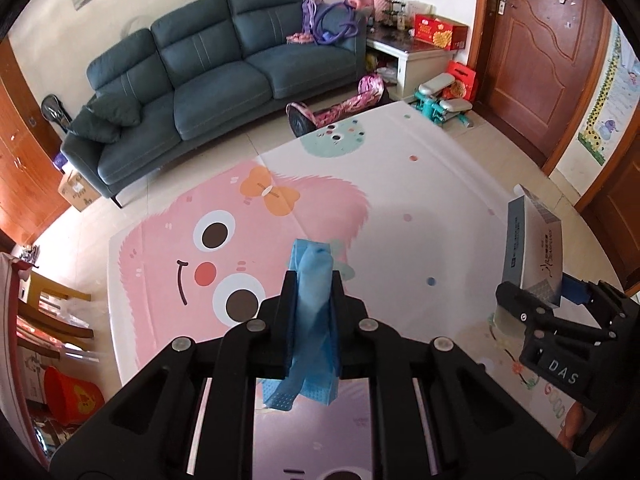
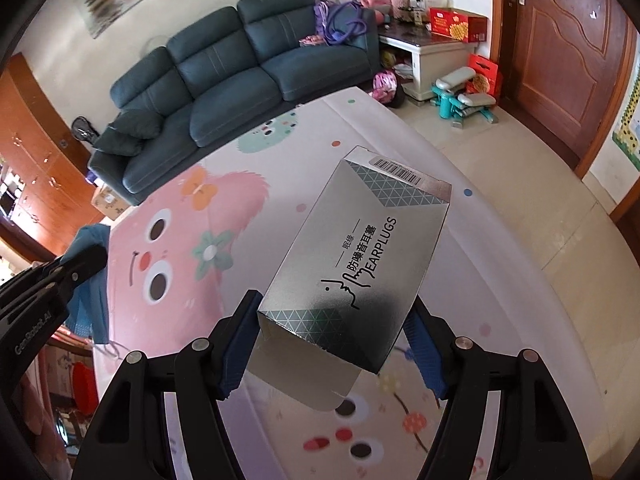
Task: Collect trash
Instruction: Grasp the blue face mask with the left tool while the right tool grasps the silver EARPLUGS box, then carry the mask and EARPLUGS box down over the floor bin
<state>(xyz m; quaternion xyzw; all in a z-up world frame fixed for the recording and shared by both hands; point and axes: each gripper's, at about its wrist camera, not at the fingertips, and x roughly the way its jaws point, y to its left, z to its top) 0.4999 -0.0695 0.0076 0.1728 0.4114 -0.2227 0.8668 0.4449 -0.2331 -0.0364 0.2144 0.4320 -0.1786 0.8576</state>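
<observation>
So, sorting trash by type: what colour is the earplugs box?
Silver with dark-green triangle patterning, earplugs box, clearest in the right wrist view.

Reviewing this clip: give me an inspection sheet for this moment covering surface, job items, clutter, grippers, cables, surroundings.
Surface: cartoon play mat on a tiled floor, nothing lying loose on the visible part.
Job items: crumpled blue face mask and silver earplugs box, both lifted off the mat.
Clutter: purple bags on the sofa; red gift box on the white cabinet; teal stepper by the door.
Grippers: left gripper shut on the mask; right gripper shut on the box.
Cables: a thin cord on the wall above the sofa.
Surroundings: living room, no bin in view.
</observation>
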